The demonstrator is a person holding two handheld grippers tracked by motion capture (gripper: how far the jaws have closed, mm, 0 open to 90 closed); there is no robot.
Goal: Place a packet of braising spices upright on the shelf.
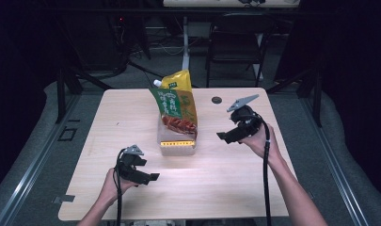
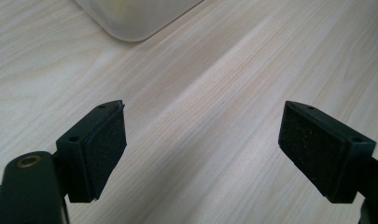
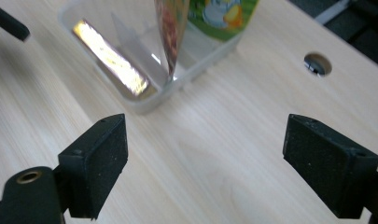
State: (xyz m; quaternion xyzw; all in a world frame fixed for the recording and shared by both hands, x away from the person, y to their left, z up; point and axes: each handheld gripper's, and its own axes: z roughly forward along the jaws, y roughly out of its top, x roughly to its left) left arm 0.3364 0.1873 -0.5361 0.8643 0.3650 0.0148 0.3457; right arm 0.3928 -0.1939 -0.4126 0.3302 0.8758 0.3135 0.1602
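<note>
near the middle of the wooden table [image 1: 131, 113], a clear plastic container [image 1: 178, 147] sat with two pouches standing upright in it: a green and yellow pouch [image 1: 175, 100] with a white spout at its top corner, and in front of it a pouch with red food printed on it [image 1: 182, 125]. a yellow strip [image 1: 177, 143] lay along the container's near side. in the right gripper view the same container [image 3: 144, 100] showed a partition inside, the yellow strip [image 3: 109, 56] in the nearer compartment and the edge of the red-printed pouch [image 3: 170, 28] standing in the next one.

the left gripper [image 1: 150, 177], held in the person's left hand [image 1: 114, 184], hovered low over the table to the near left of the container, well apart from it. its jaws stood wide, released, with bare wood between them in the left gripper view [image 2: 203, 149]; a rounded corner of the container [image 2: 135, 18] showed at the top there.

the right gripper [image 1: 222, 136], in the person's right hand [image 1: 259, 141], was raised to the right of the container, pointing toward it and not touching it. its jaws were also spread apart and held nothing [image 3: 205, 156]. a small dark round hole [image 1: 217, 100] lay in the tabletop beyond the right gripper.
</note>
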